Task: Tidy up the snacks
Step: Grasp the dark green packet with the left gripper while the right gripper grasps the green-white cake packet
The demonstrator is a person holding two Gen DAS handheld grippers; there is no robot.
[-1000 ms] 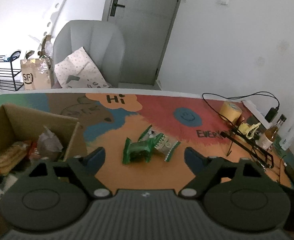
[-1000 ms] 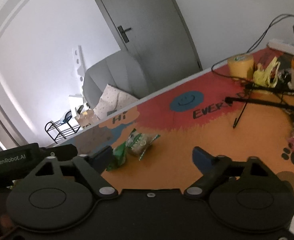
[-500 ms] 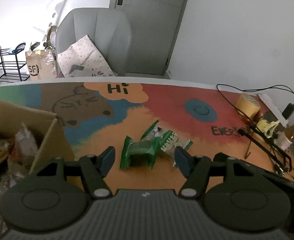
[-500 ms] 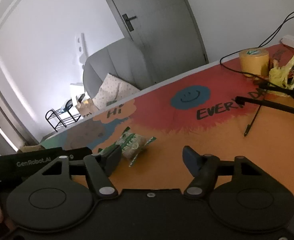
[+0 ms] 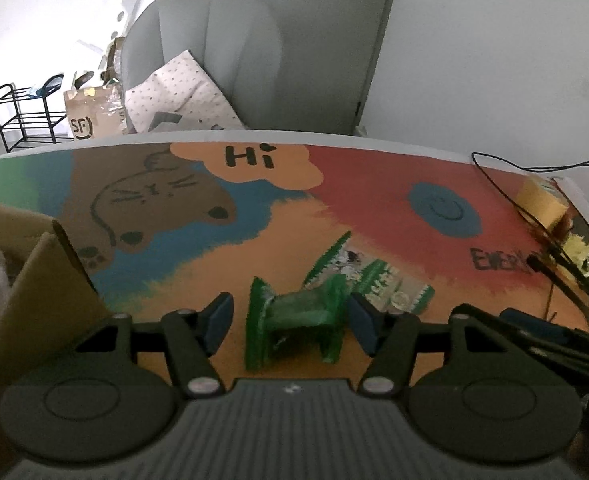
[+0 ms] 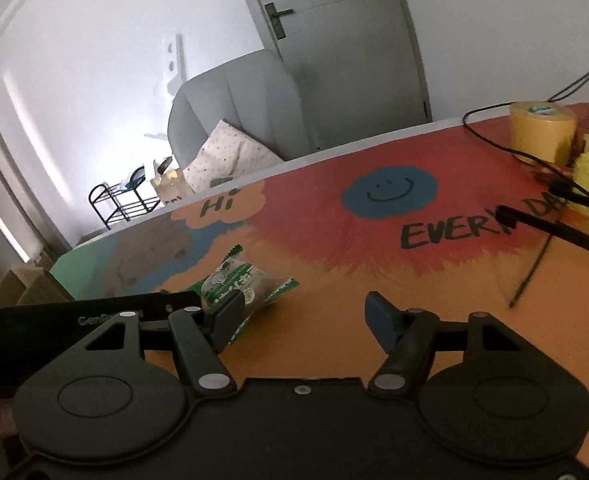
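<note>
The left gripper (image 5: 290, 318) is closing around a green packet (image 5: 294, 316), pads not yet touching. The right gripper (image 6: 302, 320) hangs open, empty. Likely next: finish the pinch, then carry it to the box (image 5: 34, 280).

A: The room looks dim and gray. The light comes from the left, where the white wall (image 6: 54, 92) glows.

B: Straight lines bend near the round, dark edges. The yellow tape roll (image 5: 542, 200) looks a bit blurry.
</note>
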